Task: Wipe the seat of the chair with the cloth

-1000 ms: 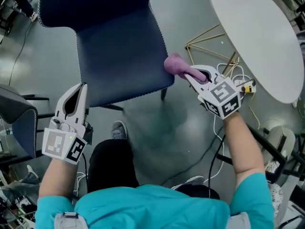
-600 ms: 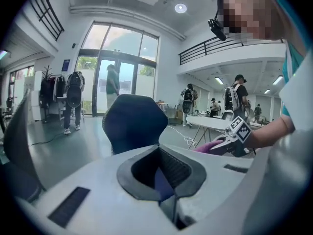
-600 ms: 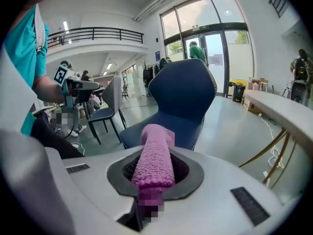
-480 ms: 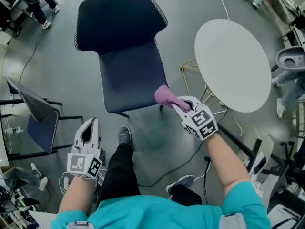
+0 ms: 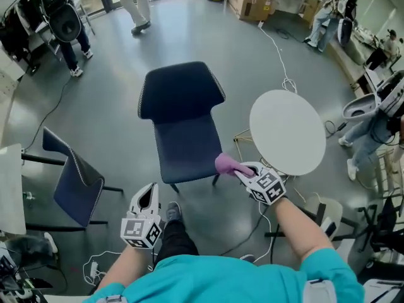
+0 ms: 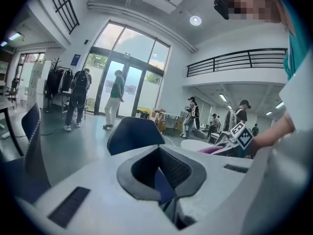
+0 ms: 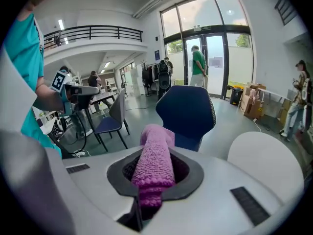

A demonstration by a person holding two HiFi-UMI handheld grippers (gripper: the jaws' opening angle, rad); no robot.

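cloth: the purple knitted cloth (image 5: 225,164) is bunched into a thick roll, and its long axis runs straight out along the jaws that hold it
cloth pointing: the free end aims at the front right corner of the seat (image 5: 187,149); in the right gripper view it sticks forward and a bit up, toward the backrest
cloth vs seat: the tip sits right at the edge of that corner; honestly can't tell if it's touching the seat or just above it
right gripper: the right gripper (image 5: 241,170) is clamped on the near end of the roll, with the cloth filling the gap between the jaws
left gripper: the left gripper (image 5: 149,190) has its jaws pressed together with nothing in them; it's low and well apart from the chair, off the seat's front left corner
chair: the dark blue chair (image 5: 182,96) faces the person, backrest on the far side
close by: a round white table (image 5: 287,131) stands just beside the chair's right side, its gold wire legs (image 5: 242,145) between the two, near the cloth hand
in front: the person's shoe (image 5: 172,212) is on the floor just short of the seat's front edge
further off: a second chair (image 5: 72,178) to the left, cables (image 5: 276,49) trailing over the floor, people standing at the far side
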